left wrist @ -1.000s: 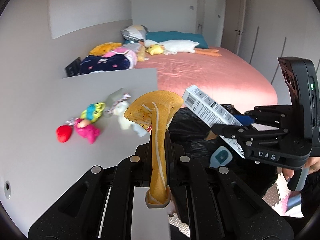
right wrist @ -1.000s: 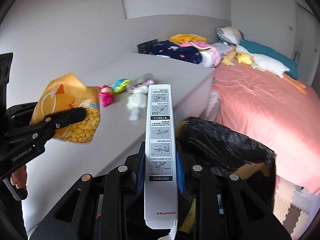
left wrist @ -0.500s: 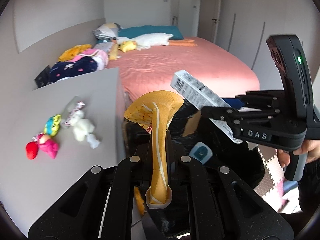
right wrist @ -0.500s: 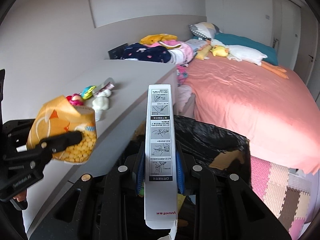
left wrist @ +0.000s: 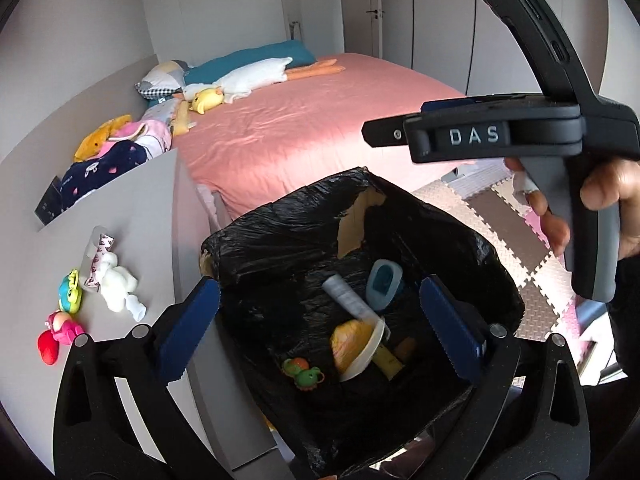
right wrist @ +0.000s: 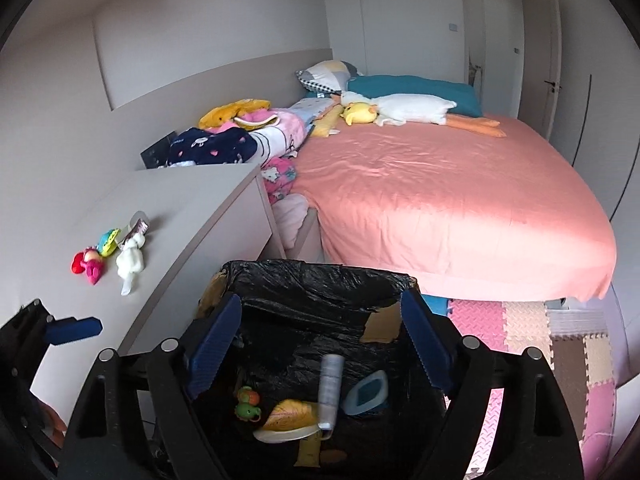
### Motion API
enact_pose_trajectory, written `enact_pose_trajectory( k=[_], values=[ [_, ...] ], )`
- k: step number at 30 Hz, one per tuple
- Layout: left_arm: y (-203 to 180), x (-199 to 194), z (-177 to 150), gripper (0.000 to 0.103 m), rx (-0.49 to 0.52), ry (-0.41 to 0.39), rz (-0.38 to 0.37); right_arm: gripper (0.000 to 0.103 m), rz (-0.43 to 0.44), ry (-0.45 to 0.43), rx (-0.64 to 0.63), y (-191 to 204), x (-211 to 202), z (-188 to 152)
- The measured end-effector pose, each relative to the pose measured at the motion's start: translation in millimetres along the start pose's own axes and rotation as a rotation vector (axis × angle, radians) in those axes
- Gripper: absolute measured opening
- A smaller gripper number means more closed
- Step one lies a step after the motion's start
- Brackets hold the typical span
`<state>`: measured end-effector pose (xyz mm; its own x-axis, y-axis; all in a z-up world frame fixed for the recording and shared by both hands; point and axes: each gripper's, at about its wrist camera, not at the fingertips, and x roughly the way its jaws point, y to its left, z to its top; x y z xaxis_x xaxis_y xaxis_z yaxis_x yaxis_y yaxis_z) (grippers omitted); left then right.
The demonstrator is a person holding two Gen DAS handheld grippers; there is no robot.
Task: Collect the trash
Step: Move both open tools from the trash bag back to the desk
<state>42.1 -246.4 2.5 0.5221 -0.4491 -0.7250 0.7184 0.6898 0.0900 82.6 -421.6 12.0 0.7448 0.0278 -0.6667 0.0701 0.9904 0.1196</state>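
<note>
Leftward, toys (left wrist: pixel 96 292) remained on the cabinet (left wrist: pixel 132 216), while both the left gripper (left wrist: pixel 320 328) and right gripper (right wrist: pixel 320 344) hung over the trash bin (left wrist: pixel 280 232), jaws opening with nothing between them, dropped trash (left wrist: pixel 352 340) inside; next probably meant fetching more.

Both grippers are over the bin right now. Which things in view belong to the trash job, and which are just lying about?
Part of the job:
- black-lined bin
- yellow snack bag and long white box, both inside it
- left gripper and right gripper, jaws opening, nothing between them

Just lying about:
- small toys on the grey cabinet
- plush duck on the bed
</note>
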Motion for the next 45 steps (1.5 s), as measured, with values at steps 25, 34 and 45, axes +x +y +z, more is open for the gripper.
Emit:
enact_pose_trajectory(
  k=[25,34,45],
  values=[
    [73.4,-16.2,-30.3,0.097,-0.170,-0.028,0.114,0.083,0.100,0.038,-0.045,56.5,33.0,4.6],
    [126.8,-32.4,-53.2,0.097,-0.282,-0.047,0.193,0.083,0.139,0.061,-0.080,94.7,55.2,8.1],
    [181.0,-35.0,-76.0,0.097,-0.385,-0.051,0.219,0.083,0.176,0.096,-0.127,142.9,83.6,13.2]
  ],
)
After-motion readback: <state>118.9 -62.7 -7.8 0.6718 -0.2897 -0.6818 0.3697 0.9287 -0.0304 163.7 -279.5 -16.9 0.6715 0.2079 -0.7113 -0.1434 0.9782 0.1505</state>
